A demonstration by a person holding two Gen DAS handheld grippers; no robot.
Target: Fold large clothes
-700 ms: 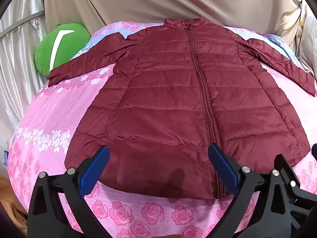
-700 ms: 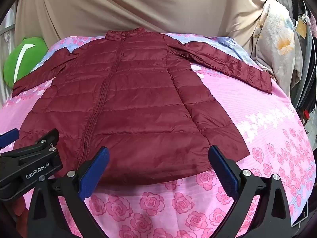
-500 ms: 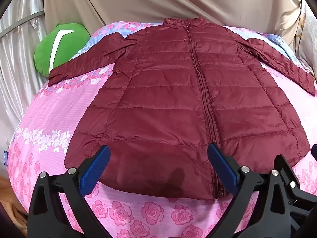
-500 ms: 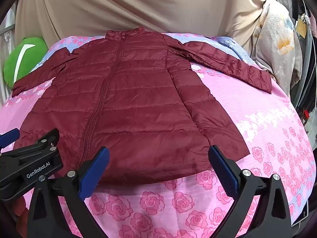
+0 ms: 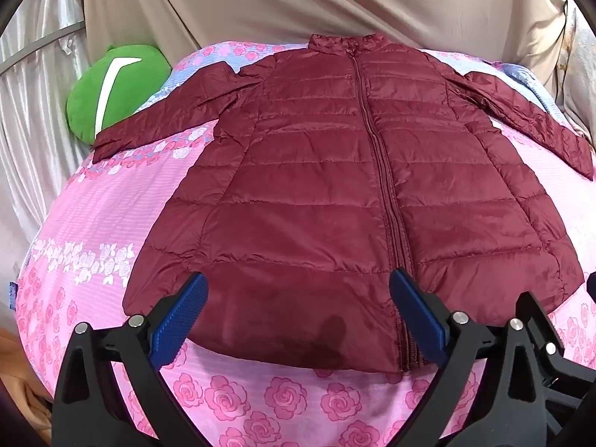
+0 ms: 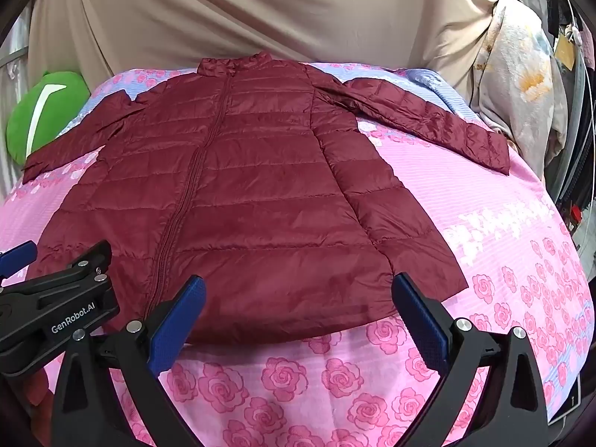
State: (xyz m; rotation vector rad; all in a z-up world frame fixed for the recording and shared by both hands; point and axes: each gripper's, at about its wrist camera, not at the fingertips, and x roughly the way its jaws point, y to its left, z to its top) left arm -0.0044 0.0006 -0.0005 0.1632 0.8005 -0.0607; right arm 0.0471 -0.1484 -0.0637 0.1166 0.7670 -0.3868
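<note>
A maroon quilted puffer jacket (image 5: pixel 335 193) lies flat and zipped on the bed, collar far, hem near, both sleeves spread out to the sides. It also shows in the right wrist view (image 6: pixel 253 201). My left gripper (image 5: pixel 298 298) is open and empty, hovering over the hem left of the zipper. My right gripper (image 6: pixel 298 301) is open and empty, over the hem's right half. The left gripper's body (image 6: pixel 56 309) shows at the left of the right wrist view.
The bed has a pink rose-print cover (image 5: pixel 93 216) (image 6: pixel 503 242). A green plush cushion (image 5: pixel 111 89) lies at the far left by the left sleeve. A beige curtain (image 6: pixel 242 11) hangs behind the bed. Hanging clothes (image 6: pixel 521 74) stand at the right.
Almost nothing has changed. Both grippers stay open over the hem, with only a very slight drift of view.
</note>
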